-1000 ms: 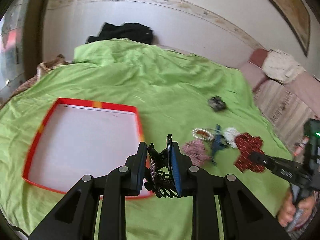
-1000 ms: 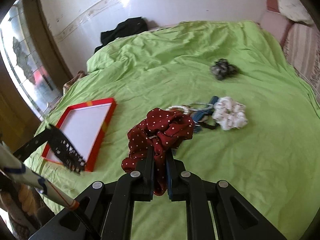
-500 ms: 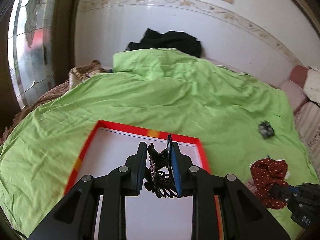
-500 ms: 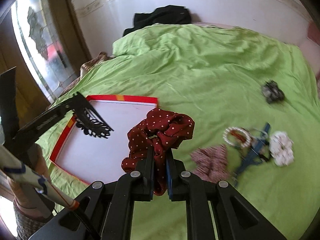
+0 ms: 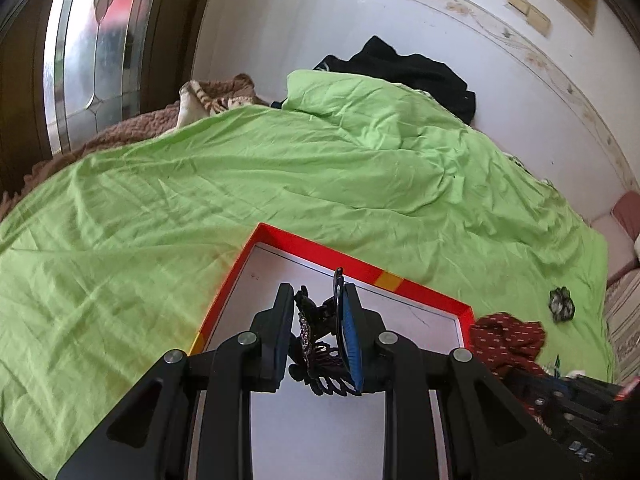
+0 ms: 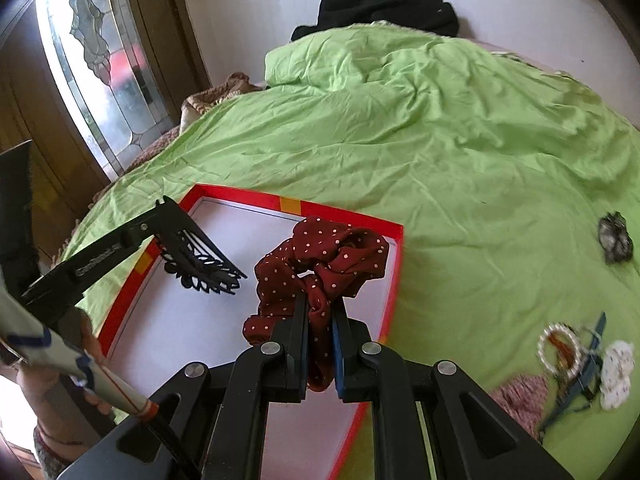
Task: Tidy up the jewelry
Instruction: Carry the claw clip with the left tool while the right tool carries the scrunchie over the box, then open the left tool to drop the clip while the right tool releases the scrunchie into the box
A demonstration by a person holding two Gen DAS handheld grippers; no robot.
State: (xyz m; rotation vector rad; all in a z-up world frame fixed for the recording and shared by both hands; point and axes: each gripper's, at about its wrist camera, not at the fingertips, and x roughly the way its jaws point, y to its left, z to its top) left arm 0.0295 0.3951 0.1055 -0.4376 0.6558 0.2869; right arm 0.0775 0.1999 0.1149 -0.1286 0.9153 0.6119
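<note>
A rumpled green sheet (image 6: 460, 168) covers the bed beside a glazed door (image 6: 100, 80). Over the red tray (image 6: 394, 272), the left gripper (image 5: 318, 344) pinches a black clip (image 5: 316, 356); the right gripper (image 6: 320, 344) clamps a maroon scrunchie (image 6: 324, 260). More pieces (image 6: 576, 364) lie toward the bed's right edge.

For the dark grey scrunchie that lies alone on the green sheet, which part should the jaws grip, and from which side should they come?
Grip the grey scrunchie across its bunched ring, coming from above. It lies flat and alone on the sheet, so nothing blocks a descent, and the soft folds should squeeze easily. Both grippers are full now, so one probably has to unload first.
</note>
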